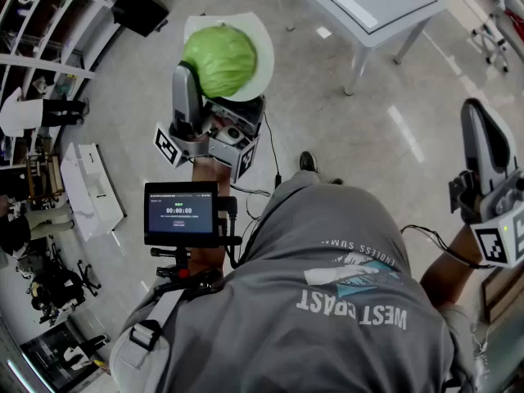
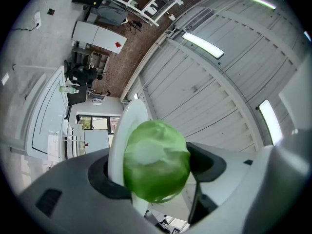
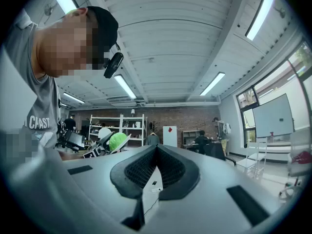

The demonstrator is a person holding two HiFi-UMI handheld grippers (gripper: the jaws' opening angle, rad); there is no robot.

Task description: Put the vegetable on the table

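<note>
left gripper (image 1: 213, 90) is clenched on the cabbage (image 1: 219, 58) and its plate (image 1: 264, 47), held off the floor. right gripper (image 3: 156, 150) is closed, empty. the table (image 1: 360, 2) is well ahead-right of the left gripper; carrying and placing remain.

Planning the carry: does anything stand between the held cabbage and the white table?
Nothing visible does. Only open floor separates the cabbage, clamped against its white plate in the left hand-held gripper, from the table.

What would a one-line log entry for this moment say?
left gripper: clamps cabbage against white plate | right gripper: shut, empty | table: cabbage not on it
</note>
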